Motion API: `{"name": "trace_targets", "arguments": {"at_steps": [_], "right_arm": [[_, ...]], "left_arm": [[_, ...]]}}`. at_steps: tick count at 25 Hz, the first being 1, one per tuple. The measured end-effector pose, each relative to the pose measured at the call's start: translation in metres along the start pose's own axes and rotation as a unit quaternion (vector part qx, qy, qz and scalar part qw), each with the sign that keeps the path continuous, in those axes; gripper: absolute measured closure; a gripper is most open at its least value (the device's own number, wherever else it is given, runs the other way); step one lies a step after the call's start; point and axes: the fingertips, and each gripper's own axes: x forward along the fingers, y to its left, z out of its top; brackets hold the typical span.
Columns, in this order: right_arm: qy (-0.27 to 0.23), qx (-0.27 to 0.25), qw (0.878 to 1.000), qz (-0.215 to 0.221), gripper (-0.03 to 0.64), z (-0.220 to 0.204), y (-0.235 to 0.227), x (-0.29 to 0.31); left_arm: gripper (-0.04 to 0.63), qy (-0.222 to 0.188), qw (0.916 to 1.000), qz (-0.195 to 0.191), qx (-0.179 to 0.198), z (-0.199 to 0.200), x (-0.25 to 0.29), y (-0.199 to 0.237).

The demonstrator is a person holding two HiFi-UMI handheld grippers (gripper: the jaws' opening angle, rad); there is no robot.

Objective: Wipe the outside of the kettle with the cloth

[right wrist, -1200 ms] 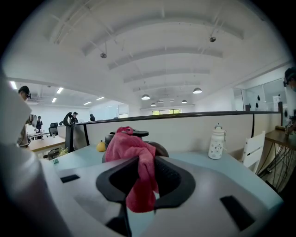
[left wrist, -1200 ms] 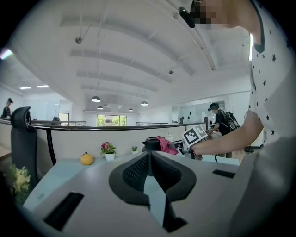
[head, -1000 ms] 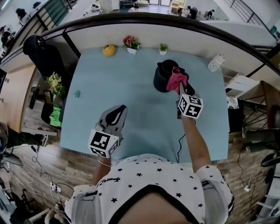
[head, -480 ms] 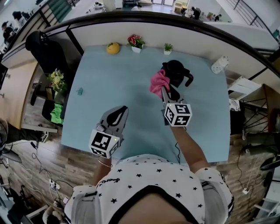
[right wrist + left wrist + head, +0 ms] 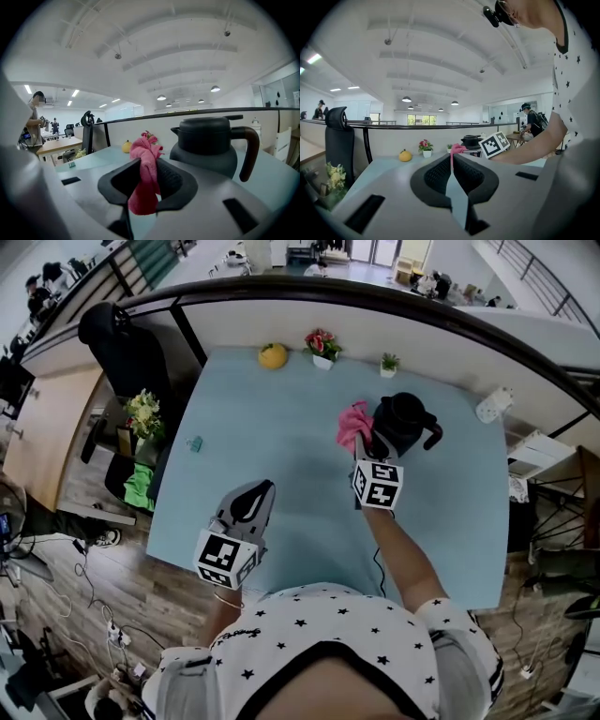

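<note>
Kettle [image 5: 405, 420] lidded, right gripper [image 5: 146, 174] fingers clamped on pink cloth [image 5: 352, 424] beside it, left gripper [image 5: 452, 158] fingers closed, empty.

Kettle [image 5: 405, 418], plants [image 5: 321, 341] block far edge; table [image 5: 281, 456] centre open.

left gripper [image 5: 265, 486]: fingers together, held low | right gripper [image 5: 362, 444]: arm outstretched, fingers clamping cloth [image 5: 352, 421]
</note>
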Motion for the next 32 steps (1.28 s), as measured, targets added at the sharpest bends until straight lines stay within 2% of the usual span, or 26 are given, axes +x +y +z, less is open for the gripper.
{"name": "trace_targets", "arguments": {"at_steps": [7,17,32], "right_arm": [[0.002,-0.006,1.000,-0.019,0.520,-0.005,-0.008,0.001],[-0.008,0.008,0.999,-0.030,0.520,-0.006,-0.031,-0.034],[-0.010,-0.007,0.997,-0.083,0.520,-0.005,-0.110,-0.074]], "left_arm": [[0.557,0.001,1.0000,-0.001,-0.003,-0.004,0.003,0.010],[0.557,0.001,0.9996,-0.027,0.001,-0.002,0.013,-0.018],[0.557,0.002,0.9984,-0.056,0.007,0.003,0.035,-0.061]]}}
